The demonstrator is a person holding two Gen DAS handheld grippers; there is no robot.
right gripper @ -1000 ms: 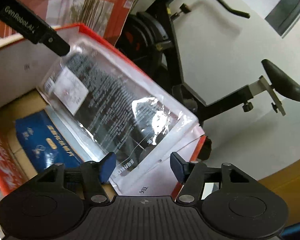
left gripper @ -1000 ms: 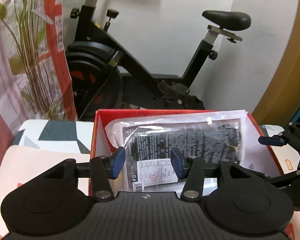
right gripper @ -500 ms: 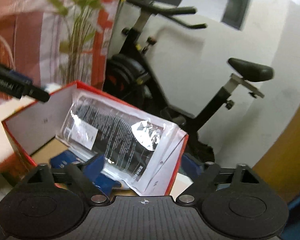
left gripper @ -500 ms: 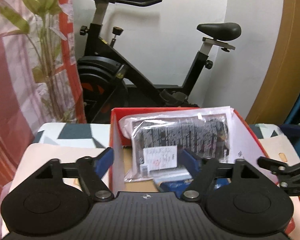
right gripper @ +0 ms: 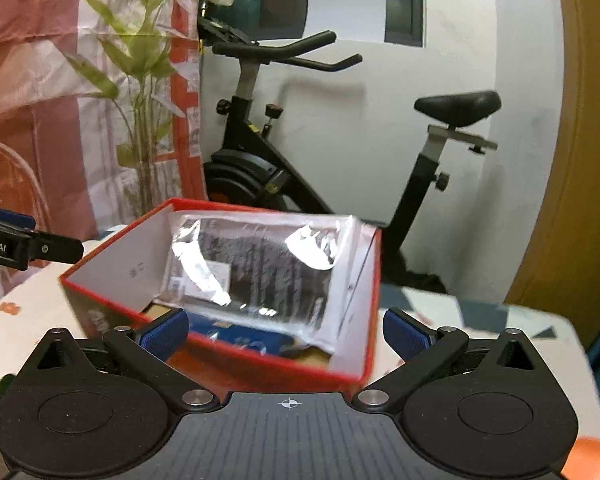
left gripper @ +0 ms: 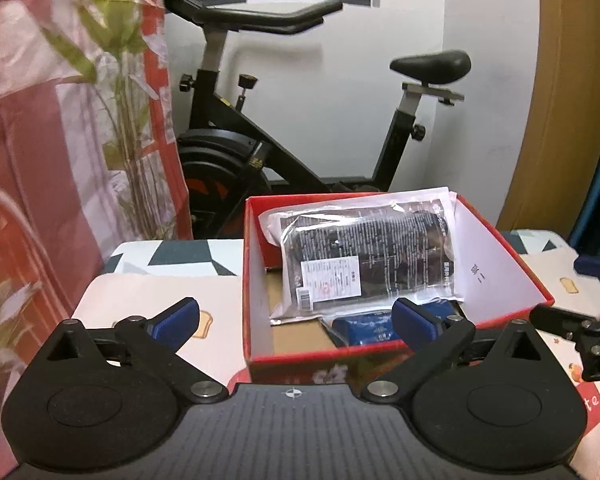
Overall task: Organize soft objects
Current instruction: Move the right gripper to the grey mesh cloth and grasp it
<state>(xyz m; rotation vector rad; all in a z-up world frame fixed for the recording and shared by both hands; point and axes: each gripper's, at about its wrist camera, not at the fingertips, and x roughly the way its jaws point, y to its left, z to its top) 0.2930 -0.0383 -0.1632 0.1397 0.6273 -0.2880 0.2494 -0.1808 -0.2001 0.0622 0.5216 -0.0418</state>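
Observation:
A red open box (left gripper: 256, 280) stands on the patterned tablecloth. Inside it a clear plastic packet (left gripper: 368, 260) holding a black soft item leans on the far wall, over a blue pack (left gripper: 364, 330). My left gripper (left gripper: 296, 316) hangs before the box, its jaws opening, nothing between them. The right wrist view shows the same box (right gripper: 116, 264), packet (right gripper: 260, 264) and blue pack (right gripper: 244, 338). There my right gripper (right gripper: 284, 326) is also opening wide and holds nothing. Each gripper's finger shows at the edge of the other's view.
A black exercise bike (left gripper: 284, 148) stands behind the table against the white wall. A red and white curtain with a leaf print (left gripper: 40, 160) hangs at the left. The tablecloth (left gripper: 148, 292) lies bare left of the box. A brown panel (right gripper: 572, 200) is on the right.
Both grippers have drawn back from the box and spread their jaws. The plastic packet, earlier between the fingers, now rests in the box. The right view has rolled to level.

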